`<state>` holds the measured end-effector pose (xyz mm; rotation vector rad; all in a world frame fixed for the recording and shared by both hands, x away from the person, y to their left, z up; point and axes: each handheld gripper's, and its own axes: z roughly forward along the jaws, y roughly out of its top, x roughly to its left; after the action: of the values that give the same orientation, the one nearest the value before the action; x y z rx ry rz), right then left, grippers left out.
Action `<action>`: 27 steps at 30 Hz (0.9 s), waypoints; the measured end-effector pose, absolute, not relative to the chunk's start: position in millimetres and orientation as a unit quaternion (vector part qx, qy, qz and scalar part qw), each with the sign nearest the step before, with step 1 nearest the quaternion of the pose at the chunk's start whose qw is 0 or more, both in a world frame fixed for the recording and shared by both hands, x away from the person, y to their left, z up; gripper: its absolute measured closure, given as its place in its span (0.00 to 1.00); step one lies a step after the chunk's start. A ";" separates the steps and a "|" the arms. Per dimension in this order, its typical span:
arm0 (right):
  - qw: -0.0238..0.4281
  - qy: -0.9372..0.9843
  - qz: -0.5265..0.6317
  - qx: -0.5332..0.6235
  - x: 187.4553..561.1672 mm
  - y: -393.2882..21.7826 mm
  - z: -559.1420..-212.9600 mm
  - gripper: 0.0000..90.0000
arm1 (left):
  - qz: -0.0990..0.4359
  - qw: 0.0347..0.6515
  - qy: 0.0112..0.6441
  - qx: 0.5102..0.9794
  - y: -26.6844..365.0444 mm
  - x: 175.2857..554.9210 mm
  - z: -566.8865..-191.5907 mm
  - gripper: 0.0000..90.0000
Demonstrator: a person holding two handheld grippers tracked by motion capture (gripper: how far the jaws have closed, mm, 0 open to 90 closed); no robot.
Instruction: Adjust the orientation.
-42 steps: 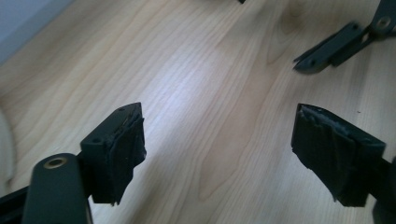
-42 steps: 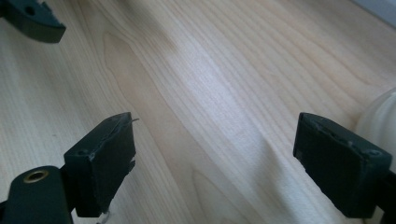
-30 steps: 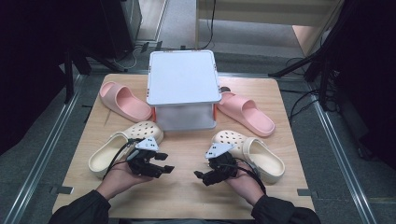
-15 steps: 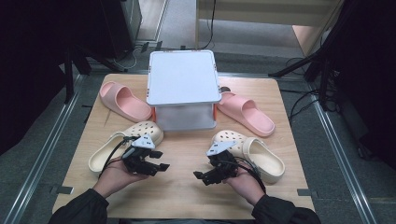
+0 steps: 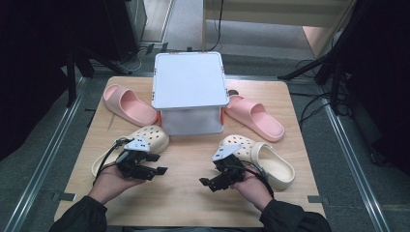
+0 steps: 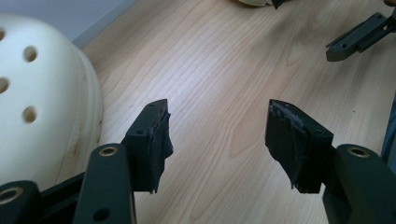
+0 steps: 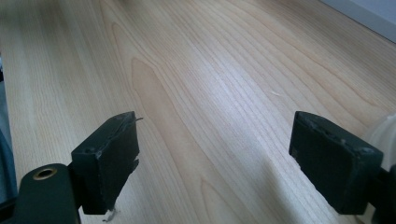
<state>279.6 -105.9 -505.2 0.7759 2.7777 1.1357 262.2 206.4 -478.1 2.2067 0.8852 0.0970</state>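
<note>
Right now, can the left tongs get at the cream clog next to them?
Probably yes: the left tongs are open, and the cream clog lies right beside them on the table with nothing between.

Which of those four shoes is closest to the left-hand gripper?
The cream clog with holes on the table's left, right beside the left gripper. Its twin clog lies by the right gripper; both pink slides lie farther back.

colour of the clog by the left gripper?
Cream clog, with round holes; clearest in the high view.
</note>
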 end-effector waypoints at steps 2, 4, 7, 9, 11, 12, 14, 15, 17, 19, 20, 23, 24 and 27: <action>0.019 0.897 0.365 0.248 280.3 -103.8 -504.9 0.18 | 0.039 0.372 0.351 0.858 210.6 260.3 -477.9 0.45; 0.017 0.899 0.365 0.242 281.6 -101.4 -504.8 0.18 | 0.043 0.372 0.360 0.855 215.4 257.5 -477.4 0.46; 0.013 0.901 0.364 0.235 283.6 -97.2 -504.7 0.18 | 0.050 0.373 0.372 0.849 224.7 252.8 -476.2 0.46; 0.010 0.903 0.363 0.230 285.0 -94.2 -504.9 0.18 | 0.056 0.373 0.378 0.845 231.5 249.6 -475.2 0.46; 0.003 0.905 0.359 0.227 286.0 -90.3 -505.1 0.19 | 0.064 0.375 0.390 0.838 238.1 246.4 -474.1 0.46; 0.000 0.907 0.357 0.222 287.1 -87.9 -505.6 0.19 | 0.067 0.377 0.393 0.836 240.6 245.4 -473.4 0.46; -0.006 0.910 0.354 0.217 288.1 -83.7 -506.0 0.19 | 0.075 0.381 0.402 0.829 245.9 241.9 -471.4 0.46; -0.007 0.911 0.354 0.213 288.5 -82.1 -506.1 0.19 | 0.079 0.383 0.406 0.826 249.2 239.9 -470.3 0.46; -0.011 0.913 0.351 0.205 289.5 -77.7 -506.2 0.19 | 0.085 0.383 0.412 0.822 254.6 236.9 -469.1 0.47; -0.013 0.915 0.351 0.200 290.4 -75.1 -506.5 0.19 | 0.088 0.383 0.419 0.819 260.2 234.3 -468.4 0.47; -0.017 0.915 0.349 0.200 290.4 -73.4 -506.6 0.19 | 0.090 0.383 0.422 0.817 263.1 233.1 -467.9 0.48; -0.025 0.917 0.346 0.197 291.4 -70.7 -506.9 0.21 | 0.100 0.384 0.432 0.809 271.9 230.3 -466.6 0.48; -0.028 0.917 0.346 0.197 291.7 -70.0 -507.1 0.21 | 0.101 0.385 0.435 0.808 273.7 230.4 -466.5 0.48; -0.029 0.918 0.344 0.196 291.7 -69.7 -507.1 0.21 | 0.104 0.383 0.442 0.804 279.4 233.7 -468.1 0.48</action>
<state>291.7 -69.7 -507.1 0.6289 2.9373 1.1027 233.7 279.4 -468.1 2.0514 1.1274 0.2647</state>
